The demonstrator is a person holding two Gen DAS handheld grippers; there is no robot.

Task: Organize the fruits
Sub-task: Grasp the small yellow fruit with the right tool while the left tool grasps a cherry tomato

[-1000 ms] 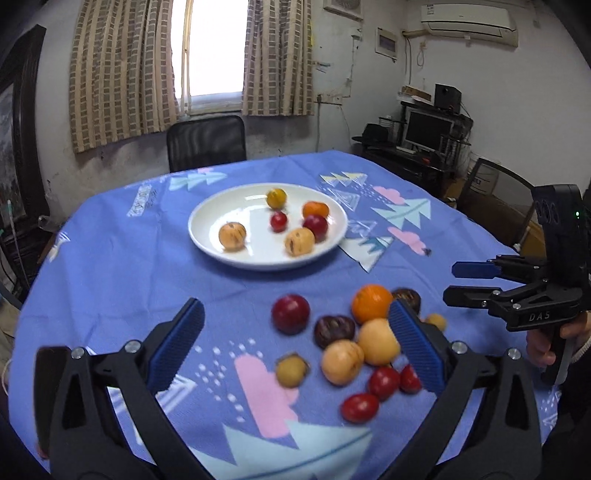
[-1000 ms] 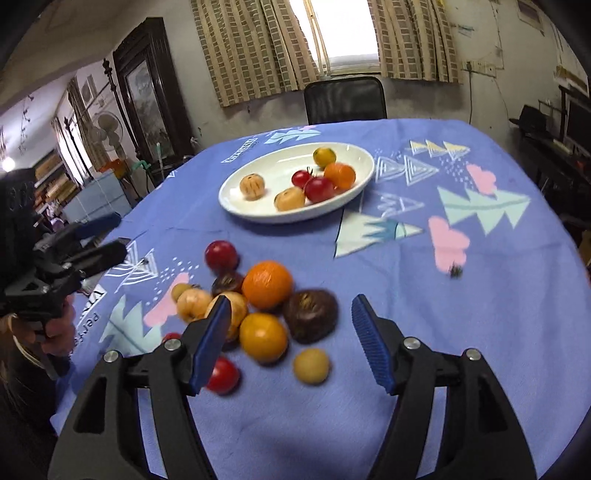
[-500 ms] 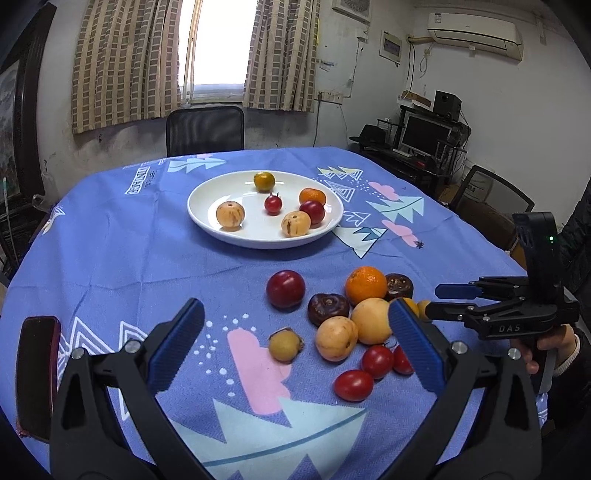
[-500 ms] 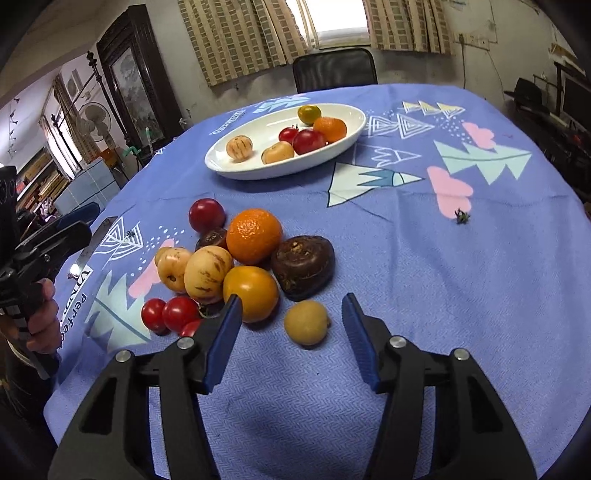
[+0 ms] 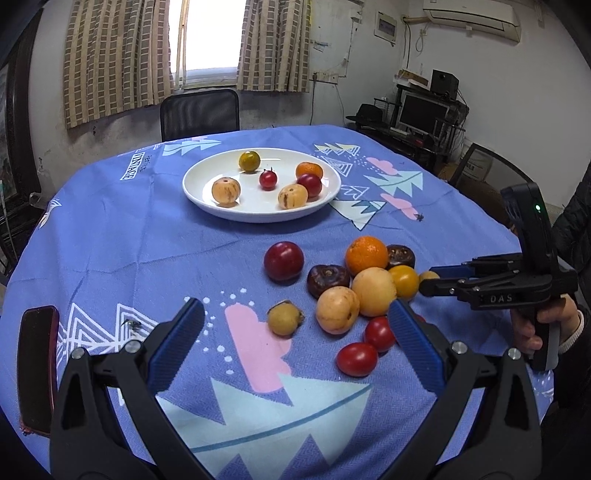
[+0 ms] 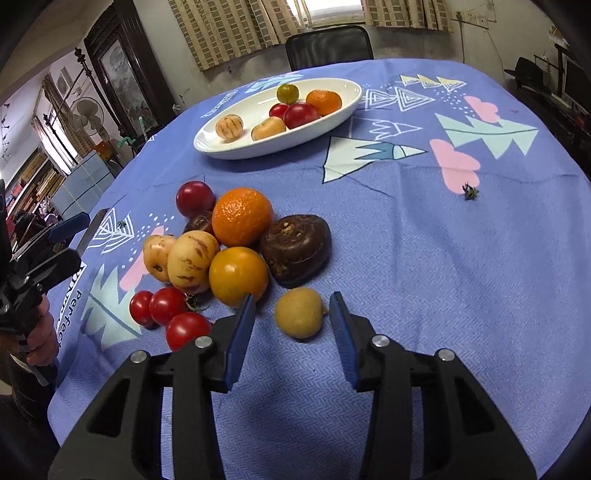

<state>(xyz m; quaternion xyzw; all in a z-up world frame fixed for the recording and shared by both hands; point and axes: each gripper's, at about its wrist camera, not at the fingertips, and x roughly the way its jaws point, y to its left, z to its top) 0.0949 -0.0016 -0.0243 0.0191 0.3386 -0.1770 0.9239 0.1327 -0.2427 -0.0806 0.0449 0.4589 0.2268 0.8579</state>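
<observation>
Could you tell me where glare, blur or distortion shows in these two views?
Left wrist view: the window is blown out white, the fruit sharp, the table edge bowed by the fisheye. Right wrist view: sharp too, with soft shadows under the right gripper.

"DAS" marks the right tool (image 5: 430, 280); the tablecloth (image 6: 424, 258) reads "perfect".

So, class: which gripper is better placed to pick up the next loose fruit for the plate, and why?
Right. The right gripper is open with the small yellow-brown fruit sitting between its fingertips. The left gripper is open too, but hangs farther back from the pile.
</observation>
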